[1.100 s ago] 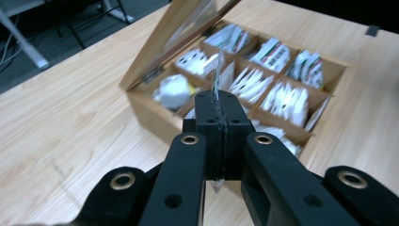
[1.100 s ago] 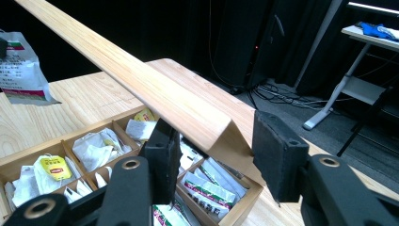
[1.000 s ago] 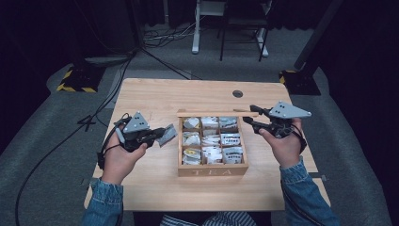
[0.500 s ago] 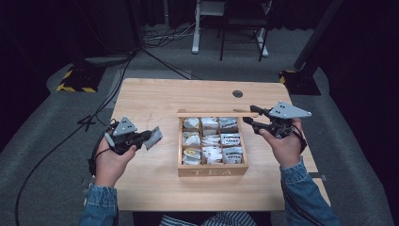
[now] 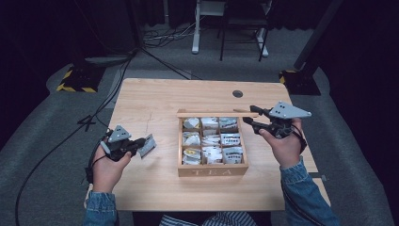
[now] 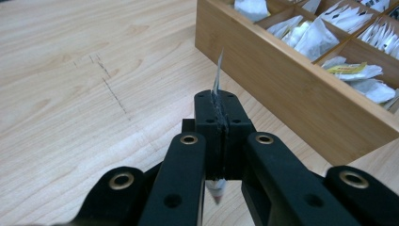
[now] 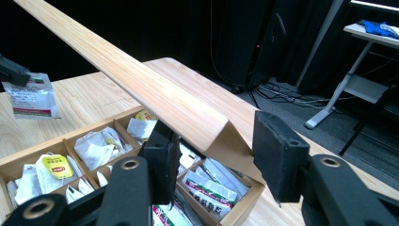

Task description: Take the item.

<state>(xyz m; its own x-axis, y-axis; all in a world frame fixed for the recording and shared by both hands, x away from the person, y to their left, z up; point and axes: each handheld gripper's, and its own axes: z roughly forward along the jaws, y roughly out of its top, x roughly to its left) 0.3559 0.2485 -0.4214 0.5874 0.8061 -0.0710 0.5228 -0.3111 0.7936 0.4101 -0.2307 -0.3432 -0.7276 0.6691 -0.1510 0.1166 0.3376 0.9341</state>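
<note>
Holding a tea bag packet [image 5: 147, 144] clear of the wooden tea box [image 5: 211, 170] while propping the box's lid [image 5: 217, 113] up.

Pinching the packet edge-on between the fully closed jaws of the left gripper [image 5: 137, 145], low over the table [image 5: 155, 101] and left of the box, well apart from its left wall; in the left gripper view, showing as a thin sheet [image 6: 217, 77] poking up past the pads. Straddling the raised lid's [image 7: 141, 84] right end with the right gripper [image 5: 250, 117], jaws standing partly apart either side of the board, one pad touching its underside, the other off it. Sitting at mid-table, compartments packed with tea bags [image 5: 211, 141].
</note>
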